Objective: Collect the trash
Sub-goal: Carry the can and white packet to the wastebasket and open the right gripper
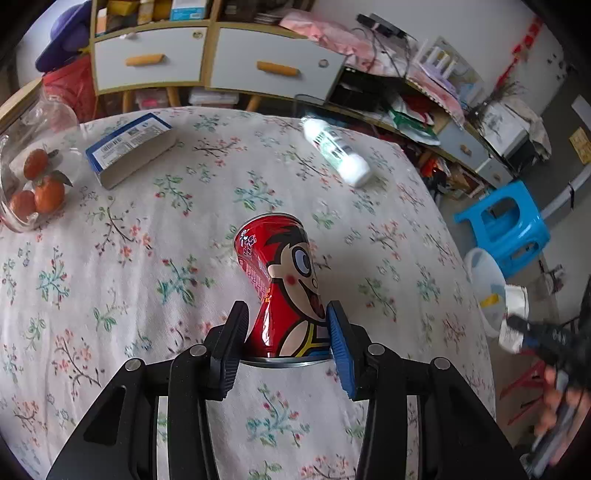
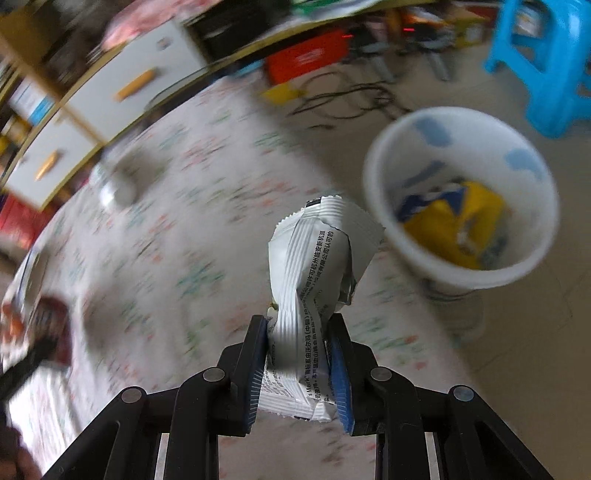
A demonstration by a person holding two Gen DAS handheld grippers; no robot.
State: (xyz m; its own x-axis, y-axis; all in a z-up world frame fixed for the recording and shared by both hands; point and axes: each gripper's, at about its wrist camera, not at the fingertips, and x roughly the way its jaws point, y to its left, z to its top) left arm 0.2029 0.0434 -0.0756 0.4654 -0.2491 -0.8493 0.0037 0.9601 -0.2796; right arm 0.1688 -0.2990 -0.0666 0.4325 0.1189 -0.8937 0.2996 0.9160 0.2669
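A table covered by a pale cloth (image 1: 155, 280) printed with small flowering branches fills most of the view. Beyond its far edge stands a cabinet (image 1: 218, 55) with two grey drawer fronts, yellow trim and orange handles; its open shelf above is stuffed with boxes. A long low shelf (image 1: 436, 122) heaped with clutter runs along the white wall (image 1: 472, 33) to the right. On the grey floor (image 2: 524, 354) past the table's right edge stands a blue plastic stool (image 1: 509, 225). Daylight is soft and even.
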